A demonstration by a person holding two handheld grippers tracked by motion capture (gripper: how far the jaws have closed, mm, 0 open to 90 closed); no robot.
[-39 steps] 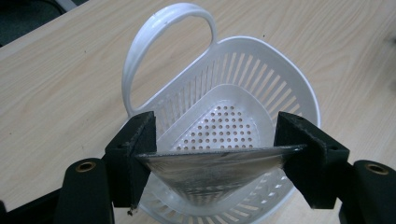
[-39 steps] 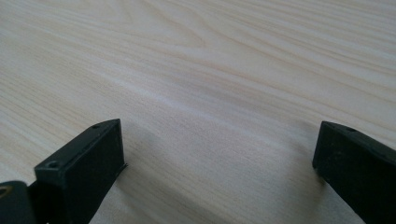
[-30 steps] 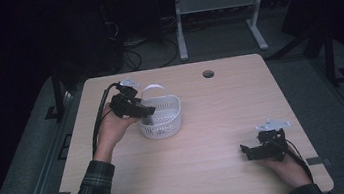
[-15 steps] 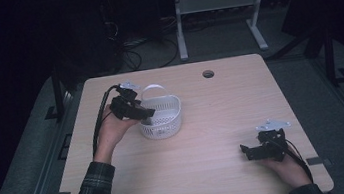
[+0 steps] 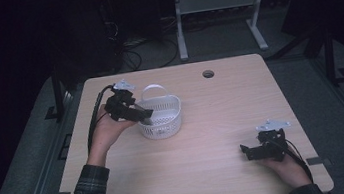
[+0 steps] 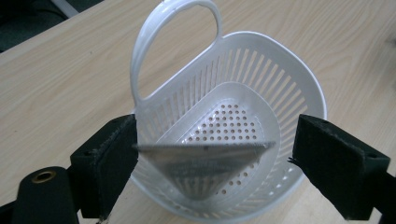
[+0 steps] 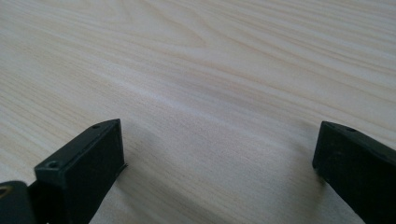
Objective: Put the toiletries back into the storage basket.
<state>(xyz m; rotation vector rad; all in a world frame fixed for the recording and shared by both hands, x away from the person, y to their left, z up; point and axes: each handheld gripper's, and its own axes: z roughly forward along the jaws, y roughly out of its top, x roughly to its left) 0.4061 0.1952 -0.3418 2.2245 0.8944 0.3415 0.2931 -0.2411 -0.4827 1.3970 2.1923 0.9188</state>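
The white basket point(image 5: 161, 117) stands left of the desk's point(image 5: 213, 121) middle, directly ahead of the left gripper point(image 6: 215, 154), whose jaws have just been opening and now straddle its near rim without pressing, while the right gripper point(image 5: 248, 151), wide open and empty, rests well apart by the near right corner.

High view: dim, soft focus. Only the table point(image 5: 223, 120) is lit, evenly from above; the floor and stand around it sink into near black. Faint shadow under the basket point(image 5: 161, 118). Left gripper view: bright and sharp on the basket, with glare on its white handle; near jaw pads slightly soft. Right gripper view: wood grain crisp mid-frame, blurring at the far edge; soft shadows beside the jaws.
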